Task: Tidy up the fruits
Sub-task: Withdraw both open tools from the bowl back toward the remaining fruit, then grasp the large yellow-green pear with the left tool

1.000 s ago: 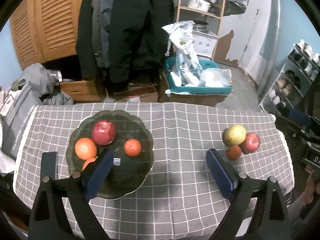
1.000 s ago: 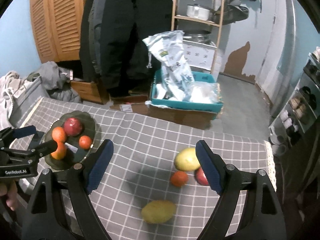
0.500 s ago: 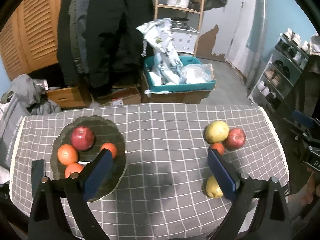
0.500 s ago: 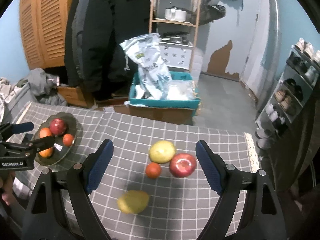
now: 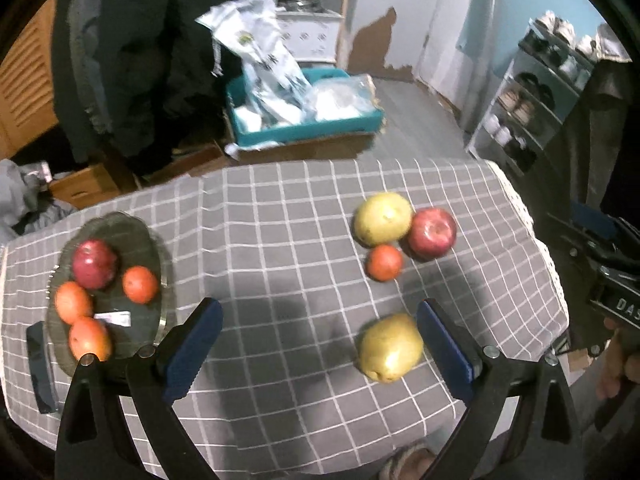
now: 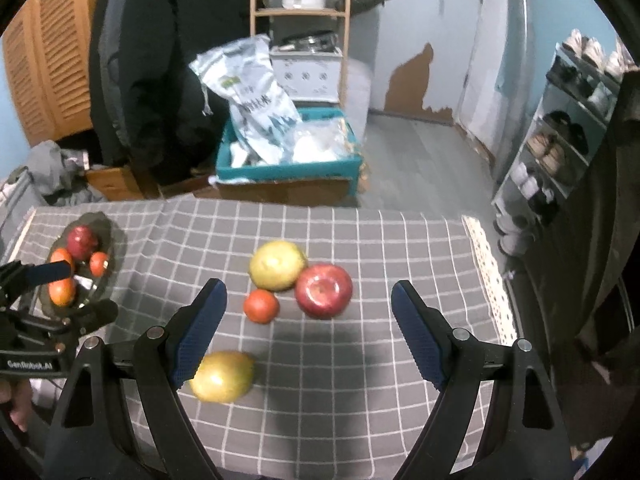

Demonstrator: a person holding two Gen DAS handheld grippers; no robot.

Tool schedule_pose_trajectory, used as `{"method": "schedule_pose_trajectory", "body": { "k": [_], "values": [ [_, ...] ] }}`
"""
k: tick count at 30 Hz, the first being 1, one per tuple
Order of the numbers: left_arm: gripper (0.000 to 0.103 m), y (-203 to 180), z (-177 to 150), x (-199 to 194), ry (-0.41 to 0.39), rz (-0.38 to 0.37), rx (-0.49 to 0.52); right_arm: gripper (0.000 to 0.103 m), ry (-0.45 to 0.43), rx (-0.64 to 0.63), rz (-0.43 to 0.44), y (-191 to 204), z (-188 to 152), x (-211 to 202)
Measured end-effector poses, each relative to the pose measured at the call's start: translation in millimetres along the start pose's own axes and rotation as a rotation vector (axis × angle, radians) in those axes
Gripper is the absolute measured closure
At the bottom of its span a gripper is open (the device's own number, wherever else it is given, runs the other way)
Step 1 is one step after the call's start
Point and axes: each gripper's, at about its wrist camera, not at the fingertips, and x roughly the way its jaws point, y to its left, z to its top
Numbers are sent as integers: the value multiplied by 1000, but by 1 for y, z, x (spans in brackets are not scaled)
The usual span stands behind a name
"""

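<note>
A glass plate (image 5: 158, 252) at the table's left holds a red apple (image 5: 94, 264) and three oranges, one of them (image 5: 140, 284) beside the apple. Loose on the checked cloth lie a yellow fruit (image 5: 382, 218), a red apple (image 5: 432, 233) and a small orange (image 5: 385, 263), bunched together. A second yellow fruit (image 5: 390, 348) lies nearer, just inside the right finger of my left gripper (image 5: 316, 312), which is open and empty above the cloth. My right gripper (image 6: 308, 292) is also open and empty, hanging over the red apple (image 6: 323, 290) and the orange (image 6: 261, 306).
A teal crate (image 6: 288, 170) of bags sits on a cardboard box behind the table, next to dark coats and a wooden shelf. A shoe rack (image 6: 560, 140) stands at the right. The cloth's lace edge (image 6: 486, 264) marks the table's right side.
Both grippers moved right and lower toward the loose fruits. The plate slid to the left of both views, and the nearer yellow fruit came into the left wrist view.
</note>
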Motion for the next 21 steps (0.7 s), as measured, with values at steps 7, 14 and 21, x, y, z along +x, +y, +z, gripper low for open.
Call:
{"method": "schedule_pose_trajectory", "body": {
  "k": [7, 14, 21],
  "values": [
    [5, -22, -6, 28, 50, -6, 57, 20, 100, 54, -2, -19, -19, 30],
    [5, -41, -17, 62, 129, -32, 91, 20, 199, 91, -5, -32, -39, 55],
    [5, -55, -32, 91, 218, -58, 123, 20, 284, 114, -31, -39, -55, 82]
  ]
}}
